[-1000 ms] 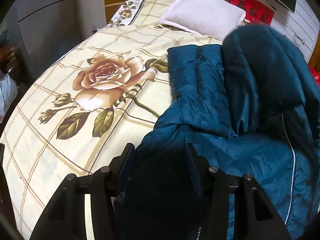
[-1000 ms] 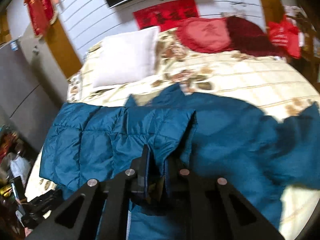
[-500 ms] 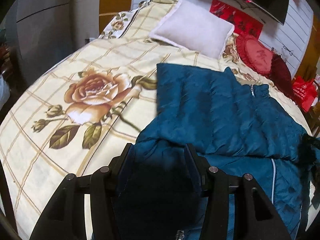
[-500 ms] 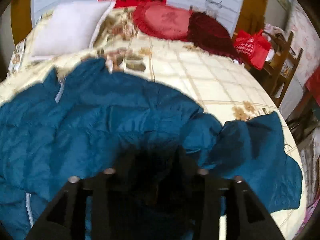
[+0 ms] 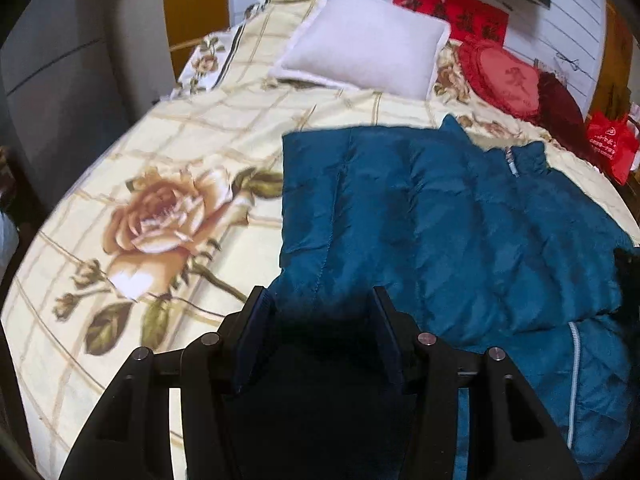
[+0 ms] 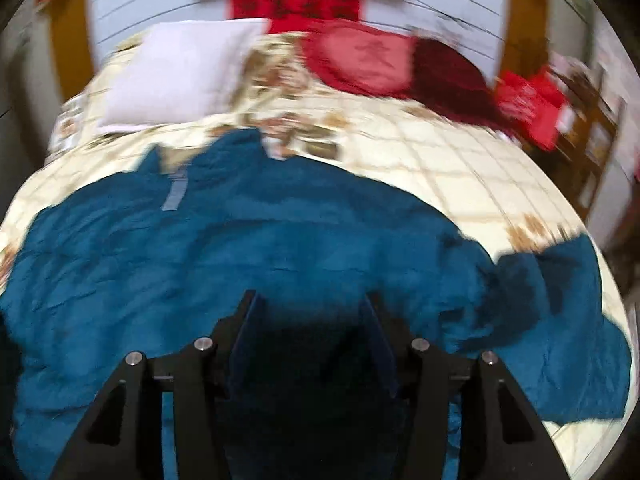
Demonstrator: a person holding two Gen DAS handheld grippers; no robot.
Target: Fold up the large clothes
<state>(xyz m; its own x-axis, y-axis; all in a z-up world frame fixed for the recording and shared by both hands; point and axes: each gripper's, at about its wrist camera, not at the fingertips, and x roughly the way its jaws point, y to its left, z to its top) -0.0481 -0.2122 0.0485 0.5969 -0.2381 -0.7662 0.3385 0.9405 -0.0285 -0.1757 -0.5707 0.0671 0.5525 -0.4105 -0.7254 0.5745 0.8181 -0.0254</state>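
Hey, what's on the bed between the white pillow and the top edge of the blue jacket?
Nothing but bare floral bedspread. In the left wrist view, a strip of it separates the white pillow from the blue jacket.

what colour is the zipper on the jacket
Pale grey-blue against the teal jacket; the zipper shows best in the left wrist view.
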